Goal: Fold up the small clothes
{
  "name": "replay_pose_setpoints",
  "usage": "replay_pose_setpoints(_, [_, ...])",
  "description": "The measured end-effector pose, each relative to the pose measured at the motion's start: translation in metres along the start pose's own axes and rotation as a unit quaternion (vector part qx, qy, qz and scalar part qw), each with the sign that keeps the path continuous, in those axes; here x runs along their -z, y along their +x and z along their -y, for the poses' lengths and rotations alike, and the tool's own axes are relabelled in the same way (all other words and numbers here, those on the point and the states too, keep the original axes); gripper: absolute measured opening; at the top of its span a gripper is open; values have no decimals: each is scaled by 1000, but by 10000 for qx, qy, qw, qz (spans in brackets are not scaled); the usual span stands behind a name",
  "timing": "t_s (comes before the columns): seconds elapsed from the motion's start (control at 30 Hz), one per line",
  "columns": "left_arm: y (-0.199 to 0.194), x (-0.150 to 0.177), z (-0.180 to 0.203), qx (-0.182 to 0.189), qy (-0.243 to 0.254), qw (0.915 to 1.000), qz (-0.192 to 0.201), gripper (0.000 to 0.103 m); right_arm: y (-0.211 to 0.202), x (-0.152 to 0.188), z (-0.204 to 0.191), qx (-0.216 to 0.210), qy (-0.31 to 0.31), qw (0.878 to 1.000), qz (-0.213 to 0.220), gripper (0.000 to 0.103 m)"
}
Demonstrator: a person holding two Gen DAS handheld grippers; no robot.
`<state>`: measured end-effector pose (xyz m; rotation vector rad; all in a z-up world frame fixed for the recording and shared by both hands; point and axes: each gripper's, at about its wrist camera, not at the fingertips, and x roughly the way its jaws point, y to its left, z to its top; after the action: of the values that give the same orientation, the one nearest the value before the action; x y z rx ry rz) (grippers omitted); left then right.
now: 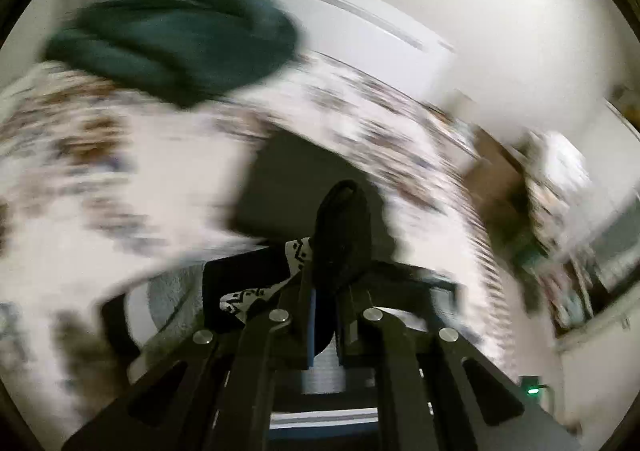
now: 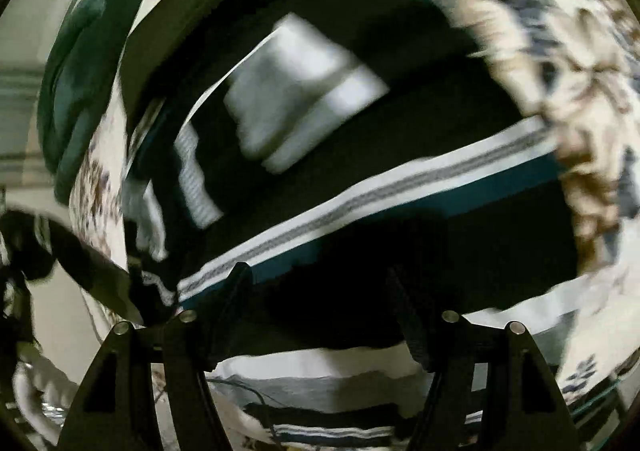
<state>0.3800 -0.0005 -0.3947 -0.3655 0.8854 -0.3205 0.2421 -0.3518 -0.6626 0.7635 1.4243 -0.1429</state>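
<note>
Both views are motion-blurred. My left gripper point(image 1: 324, 291) is shut on a black garment point(image 1: 340, 235) with a black-and-white patterned band point(image 1: 256, 295); a bunched fold of it sticks up between the fingers. My right gripper point(image 2: 320, 283) is open, its fingers point(image 2: 236, 291) wide apart just above a black garment point(image 2: 360, 259) with a white and grey striped band point(image 2: 360, 195). A grey and white piece point(image 2: 296, 91) lies on the black cloth further ahead. All lies on a floral-printed bed sheet point(image 1: 100, 171).
A dark green rolled cloth point(image 1: 176, 39) lies on the sheet at the upper left, also in the right wrist view point(image 2: 76, 91). A white wall and panel point(image 1: 360, 19) stand behind. The floral sheet point(image 2: 580, 91) borders the garment on the right.
</note>
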Motion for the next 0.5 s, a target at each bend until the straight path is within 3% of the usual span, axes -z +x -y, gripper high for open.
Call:
replay_pose_setpoints(0.17, [85, 35, 138, 747, 710, 9921, -717, 5, -29, -33, 65, 169, 315, 9992, 179, 71])
replay_pose_setpoints(0.27, [123, 60, 182, 611, 1034, 9852, -1223, 8, -39, -48, 89, 181, 317, 9992, 140, 71])
replay_pose_setpoints(0.33, [139, 74, 191, 299, 1150, 9809, -1538, 8, -47, -57, 101, 161, 244, 9995, 137, 71])
replay_pose_setpoints(0.43, [135, 81, 175, 121, 1038, 9818, -1588, 14, -62, -68, 111, 173, 83, 9996, 207, 71])
replay_pose_setpoints(0.5, [121, 82, 158, -23, 866, 9846, -1521, 35, -73, -77, 118, 91, 33, 9997, 240, 71])
